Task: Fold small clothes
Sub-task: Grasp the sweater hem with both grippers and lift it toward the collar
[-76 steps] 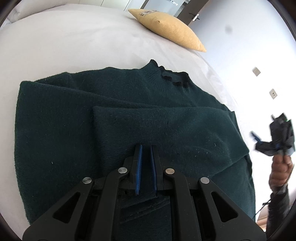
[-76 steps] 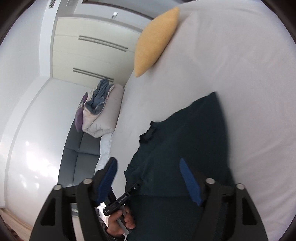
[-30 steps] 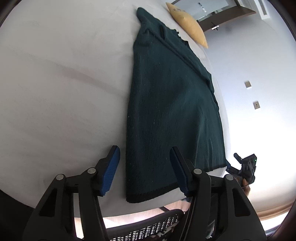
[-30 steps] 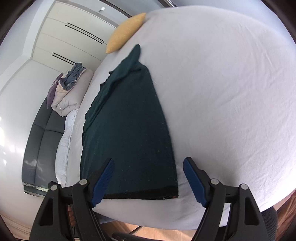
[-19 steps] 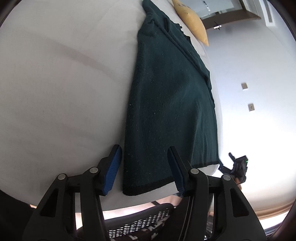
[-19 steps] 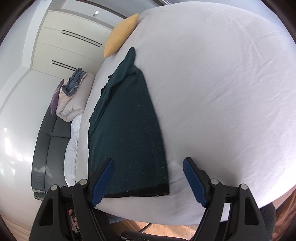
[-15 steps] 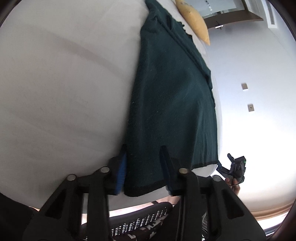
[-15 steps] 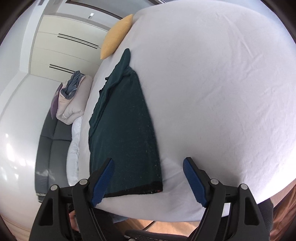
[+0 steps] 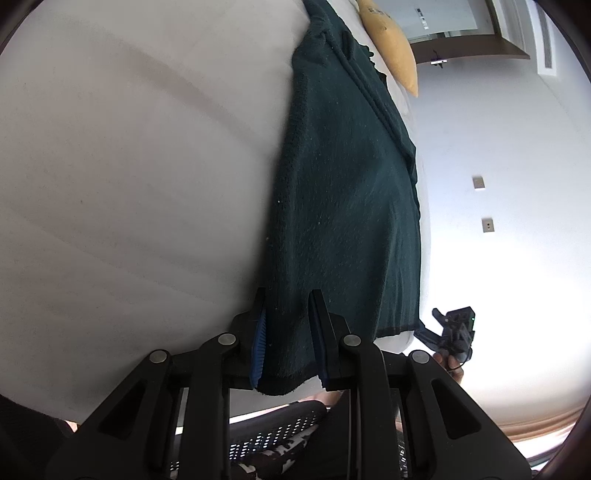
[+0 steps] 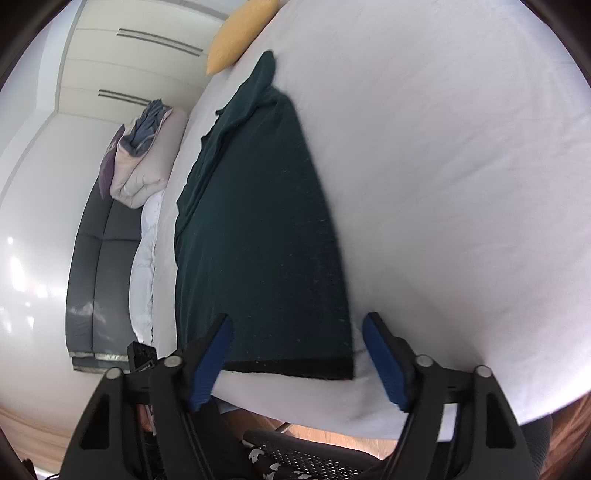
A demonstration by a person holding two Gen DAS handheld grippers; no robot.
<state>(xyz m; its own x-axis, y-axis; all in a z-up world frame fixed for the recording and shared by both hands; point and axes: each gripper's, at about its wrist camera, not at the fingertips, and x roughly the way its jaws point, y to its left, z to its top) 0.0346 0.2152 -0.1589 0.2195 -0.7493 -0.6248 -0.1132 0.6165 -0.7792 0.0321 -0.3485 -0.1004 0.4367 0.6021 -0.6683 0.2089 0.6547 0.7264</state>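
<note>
A dark green knit sweater (image 9: 347, 206) lies flat on the white bed (image 9: 129, 184), hem at the near edge, collar toward the far end. My left gripper (image 9: 286, 321) has its jaws narrowed around the sweater's near left hem corner, with cloth between the blue pads. In the right wrist view the sweater (image 10: 258, 229) lies ahead, and my right gripper (image 10: 297, 332) is wide open with its jaws on either side of the near right hem corner, touching nothing. The right gripper also shows in the left wrist view (image 9: 452, 328).
A yellow pillow (image 9: 391, 40) lies beyond the collar; it also shows in the right wrist view (image 10: 240, 33). A grey sofa (image 10: 96, 280) with folded bedding (image 10: 144, 166) stands left of the bed. A mesh chair (image 9: 280, 439) sits under the bed's near edge.
My left gripper has closed from wide open onto the sweater's left hem corner. My right gripper has come closer to the right hem corner and stays open.
</note>
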